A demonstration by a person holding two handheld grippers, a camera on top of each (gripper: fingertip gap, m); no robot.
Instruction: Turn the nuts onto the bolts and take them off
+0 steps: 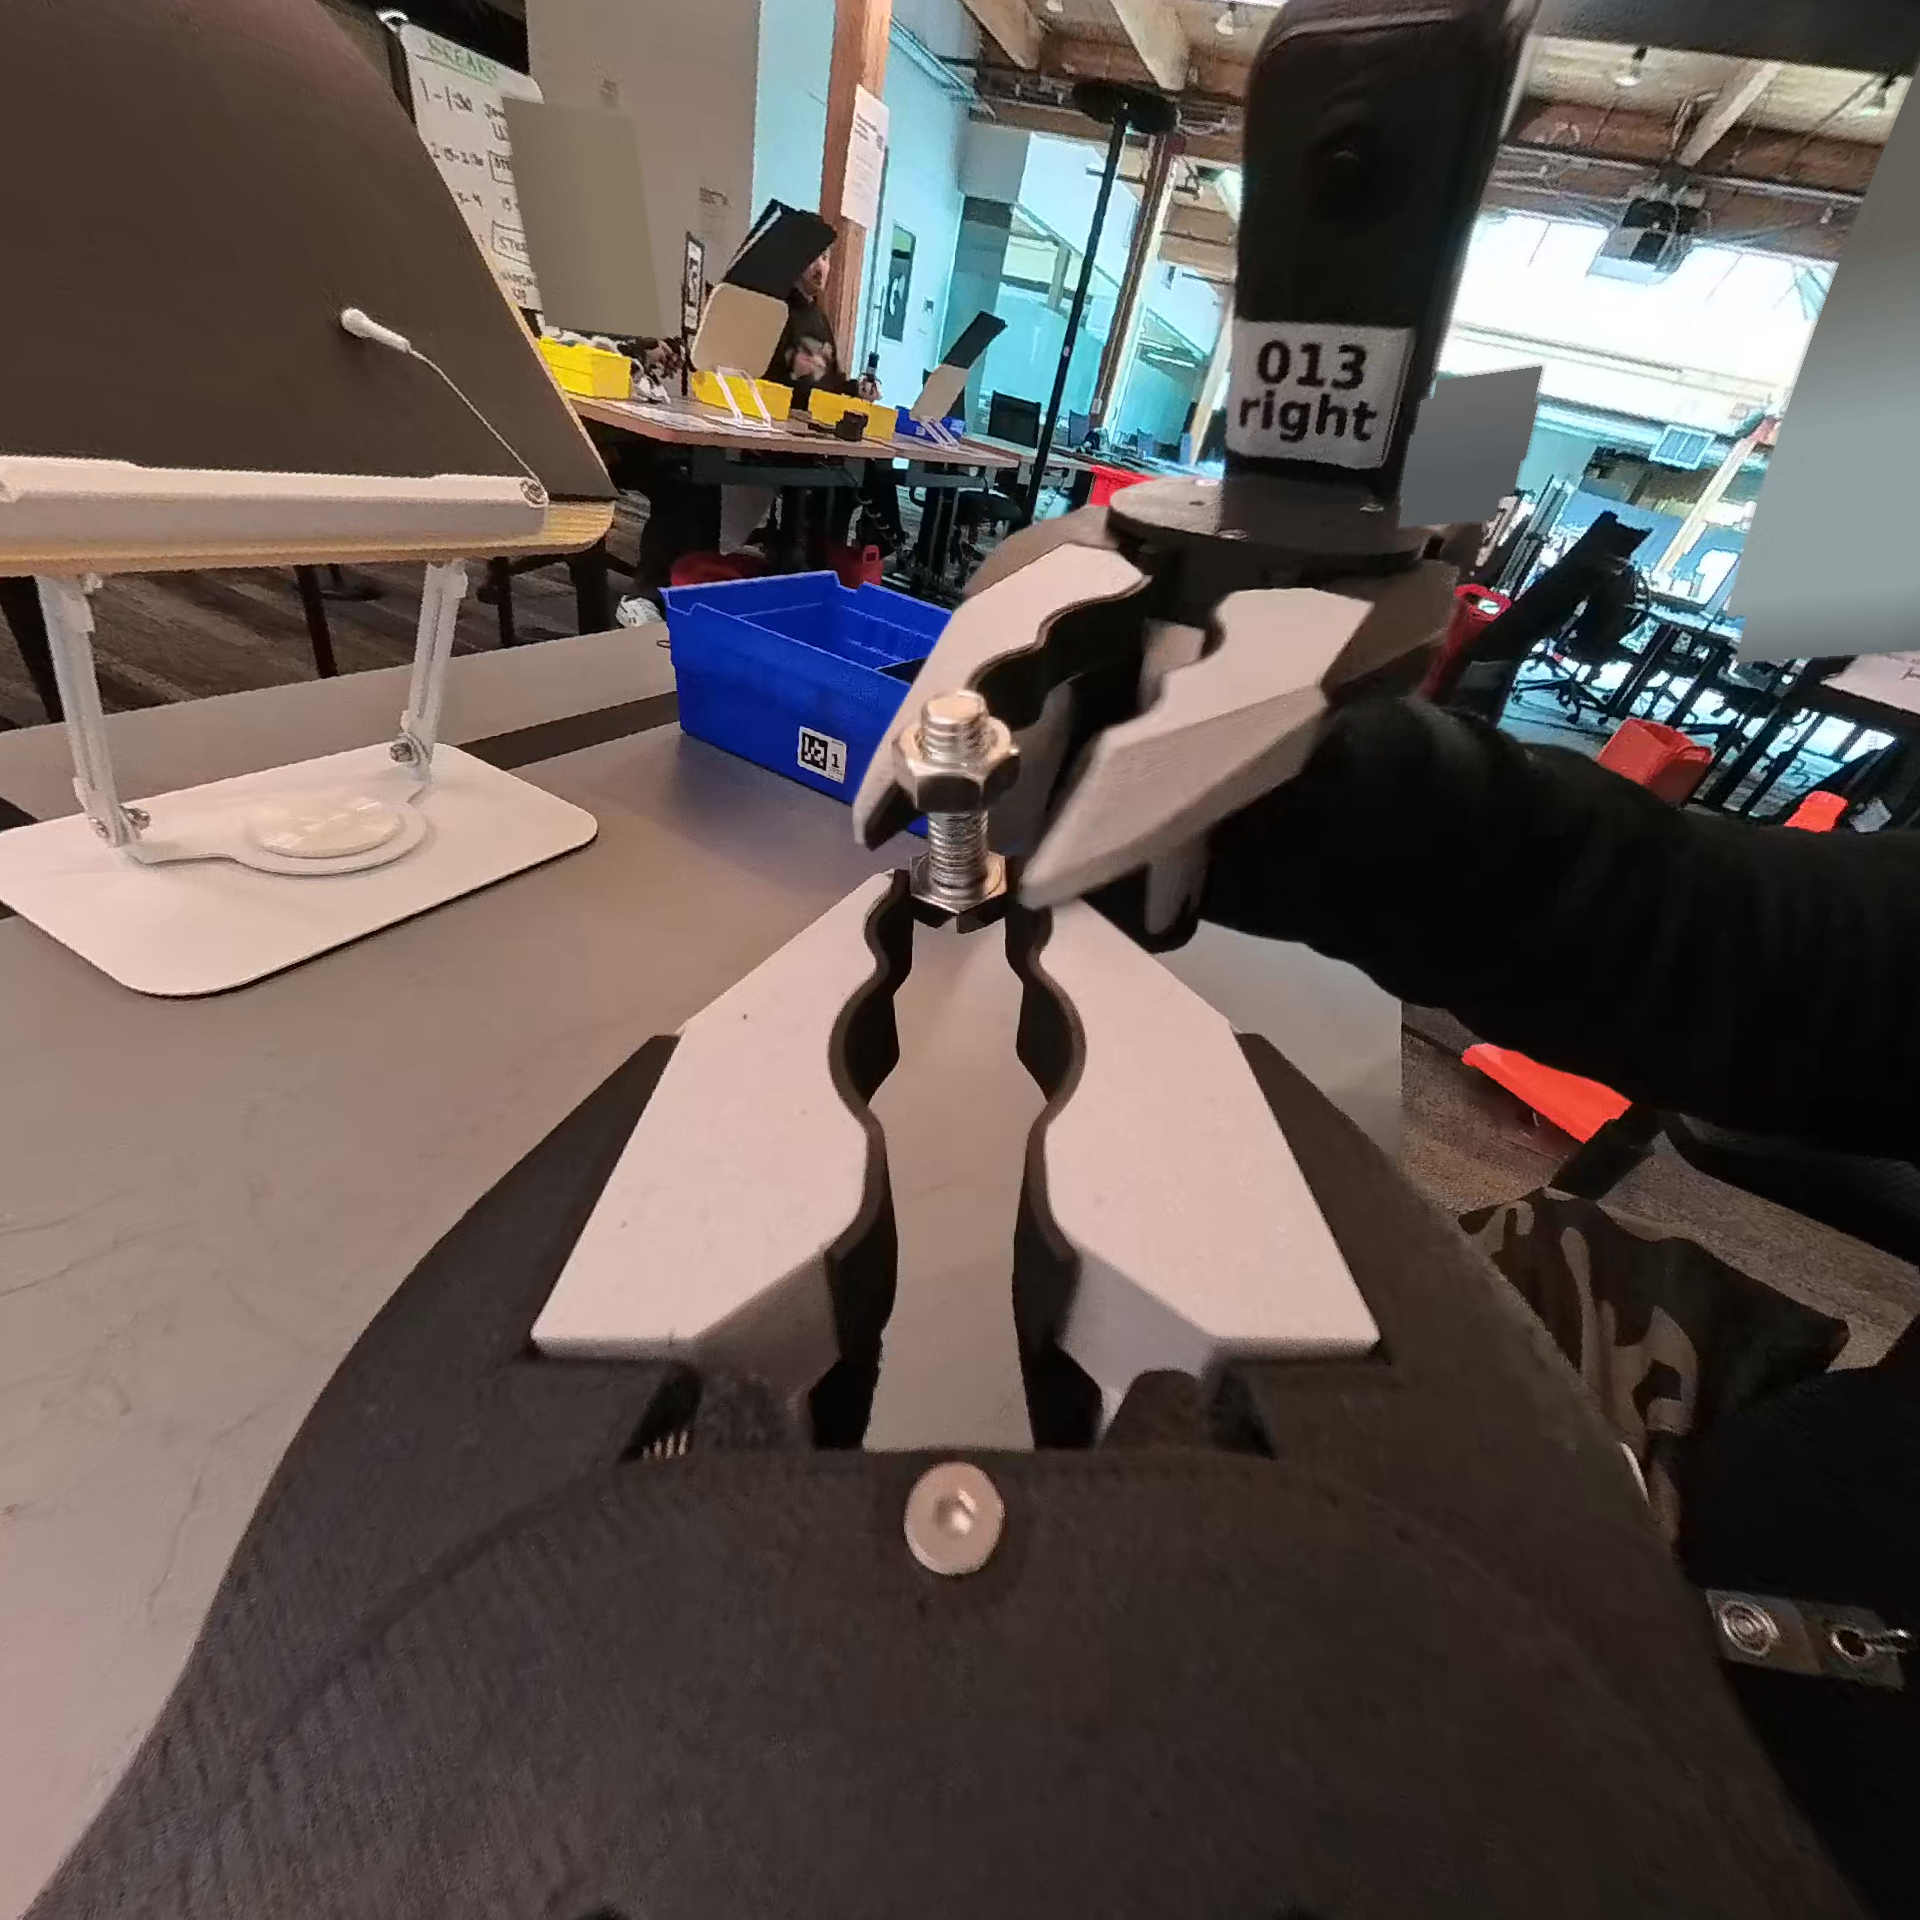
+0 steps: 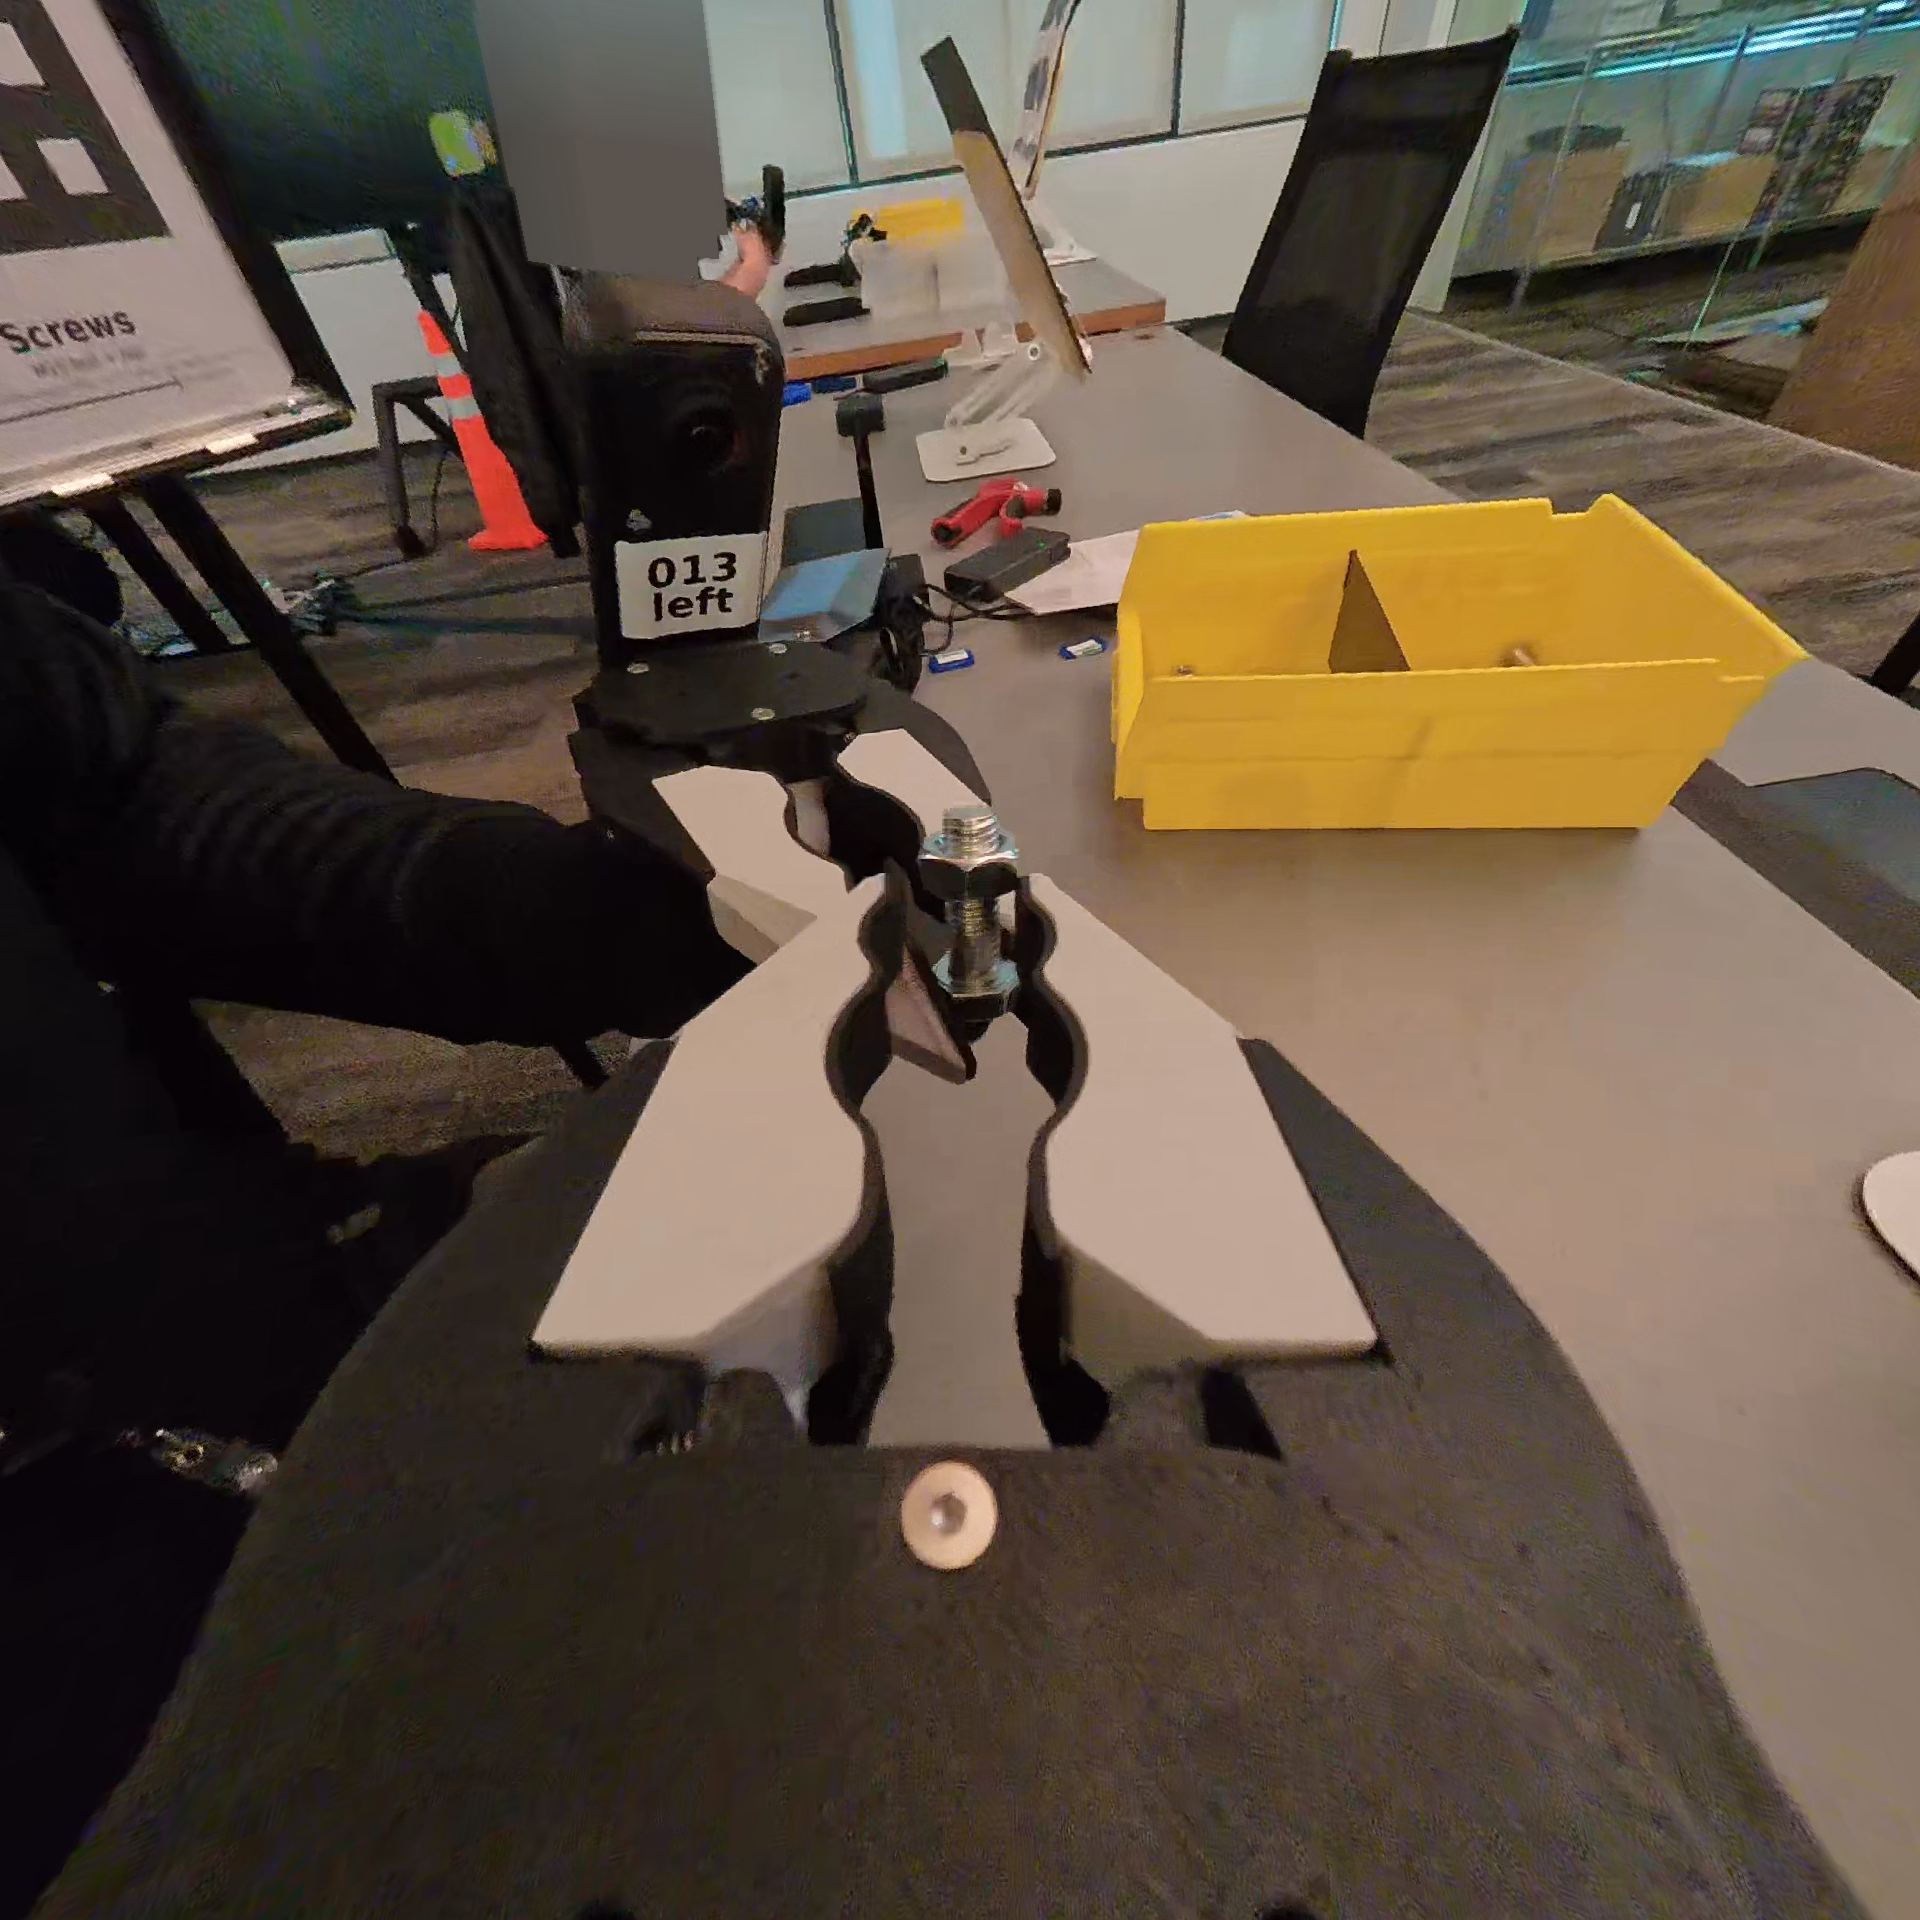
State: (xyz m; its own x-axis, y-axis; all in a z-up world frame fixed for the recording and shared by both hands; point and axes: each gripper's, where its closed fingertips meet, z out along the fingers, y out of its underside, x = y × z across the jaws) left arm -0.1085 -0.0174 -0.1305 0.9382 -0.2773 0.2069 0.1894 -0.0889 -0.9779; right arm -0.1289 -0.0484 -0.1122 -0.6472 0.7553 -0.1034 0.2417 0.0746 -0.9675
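A silver bolt (image 1: pixel 954 831) stands upright, threads up, just above the grey table (image 1: pixel 416 1091). My left gripper (image 1: pixel 951 899) is shut on the bolt's hex head at its lower end. A silver hex nut (image 1: pixel 956 764) sits on the threads near the top. My right gripper (image 2: pixel 961 888) reaches in from the far side, and its fingertips are shut on that nut (image 2: pixel 968 868). In the right wrist view the bolt's head (image 2: pixel 977 982) shows lower down between my fingers. The left gripper's dark finger (image 2: pixel 925 1023) shows beside the head there.
A blue bin (image 1: pixel 800 675) stands just behind the bolt. A white stand (image 1: pixel 291 831) with a tilted board is at the left. A yellow bin (image 2: pixel 1434 665) sits on the table to the right. An orange cone (image 2: pixel 478 457) stands on the floor beyond. Both grippers' tips are close together, under 4 cm apart.
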